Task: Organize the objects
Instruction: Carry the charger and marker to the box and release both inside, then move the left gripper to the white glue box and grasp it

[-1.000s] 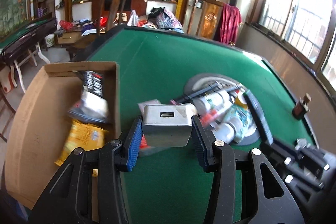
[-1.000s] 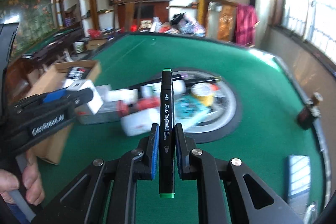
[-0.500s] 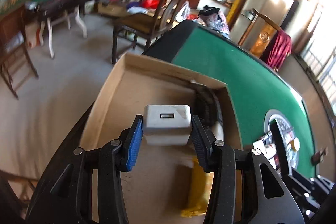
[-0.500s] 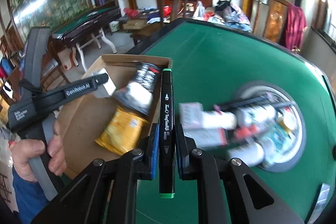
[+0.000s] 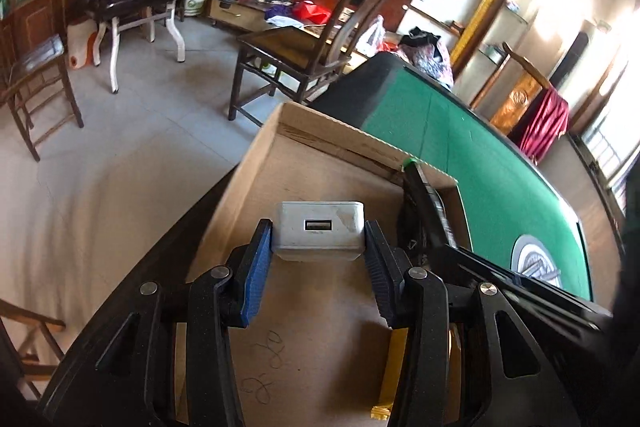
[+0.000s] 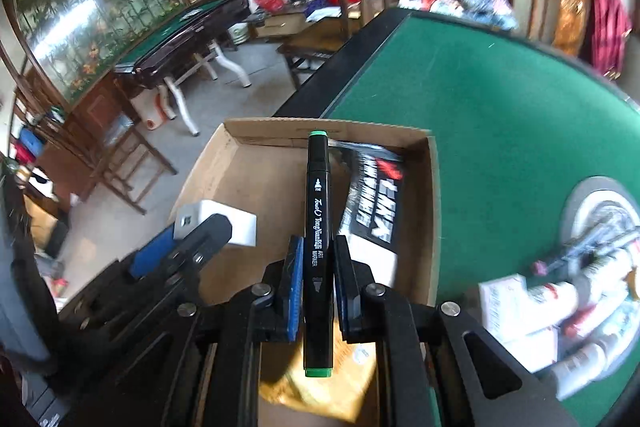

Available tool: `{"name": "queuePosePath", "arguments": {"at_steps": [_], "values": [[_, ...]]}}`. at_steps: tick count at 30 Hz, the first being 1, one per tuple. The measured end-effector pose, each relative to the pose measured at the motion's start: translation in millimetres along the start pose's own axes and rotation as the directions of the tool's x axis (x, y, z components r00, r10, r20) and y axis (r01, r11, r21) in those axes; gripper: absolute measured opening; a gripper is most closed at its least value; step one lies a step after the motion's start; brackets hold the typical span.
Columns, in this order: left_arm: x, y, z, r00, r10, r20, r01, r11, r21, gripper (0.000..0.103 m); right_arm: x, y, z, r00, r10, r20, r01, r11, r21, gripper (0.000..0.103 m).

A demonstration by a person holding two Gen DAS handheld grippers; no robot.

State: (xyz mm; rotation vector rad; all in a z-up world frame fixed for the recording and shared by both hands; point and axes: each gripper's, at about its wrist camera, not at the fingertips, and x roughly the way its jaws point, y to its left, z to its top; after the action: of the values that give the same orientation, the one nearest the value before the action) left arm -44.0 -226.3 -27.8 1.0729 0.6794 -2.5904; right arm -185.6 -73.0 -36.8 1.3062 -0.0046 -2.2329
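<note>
My left gripper [image 5: 319, 255] is shut on a white USB charger [image 5: 320, 229] and holds it above the open cardboard box [image 5: 320, 327] at the green table's left edge. My right gripper [image 6: 317, 269] is shut on a black art marker with green ends [image 6: 318, 227], held upright over the same box [image 6: 260, 187]. The left gripper with the charger [image 6: 218, 223] also shows in the right wrist view, left of the marker. The marker [image 5: 424, 195] shows at the right in the left wrist view.
The box holds a black and white packet [image 6: 372, 203] and a yellow packet [image 6: 336, 383]. Several bottles and small items [image 6: 560, 307] lie on a grey round plate [image 6: 600, 195] on the green table [image 6: 500, 107]. A wooden chair [image 5: 316, 51] stands behind the box.
Both grippers have moved left from the pile of items on the plate to above the cardboard box, each still holding its object. The right gripper has come closer to the box.
</note>
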Motion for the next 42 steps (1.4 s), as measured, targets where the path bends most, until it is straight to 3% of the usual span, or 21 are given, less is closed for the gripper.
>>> {"name": "queuePosePath", "arguments": {"at_steps": [8,19,31,36,42], "values": [[-3,9,2,1.0,0.01,0.012,-0.009,0.999,-0.047,0.045,28,-4,22,0.996,0.078,-0.035,-0.076,0.996,0.052,0.013],[-15,13,4,0.997,0.001,0.072,0.003,0.998,-0.067,0.045,40,-5,19,0.988,0.152,-0.038,-0.145,0.979,0.146,0.015],[-32,10,6,0.986,-0.083,0.143,0.09,0.995,-0.042,0.048,-19,-23,6,0.987,0.141,0.08,-0.152,0.977,0.15,0.015],[-24,-4,5,0.989,-0.094,0.111,0.092,0.995,0.024,0.048,-54,-42,-15,0.977,0.17,0.125,-0.191,0.966,0.176,0.015],[-22,-9,2,0.99,-0.097,0.103,0.092,0.995,0.047,0.048,-101,-65,-57,0.976,0.145,0.162,-0.17,0.974,0.151,0.015]]}}
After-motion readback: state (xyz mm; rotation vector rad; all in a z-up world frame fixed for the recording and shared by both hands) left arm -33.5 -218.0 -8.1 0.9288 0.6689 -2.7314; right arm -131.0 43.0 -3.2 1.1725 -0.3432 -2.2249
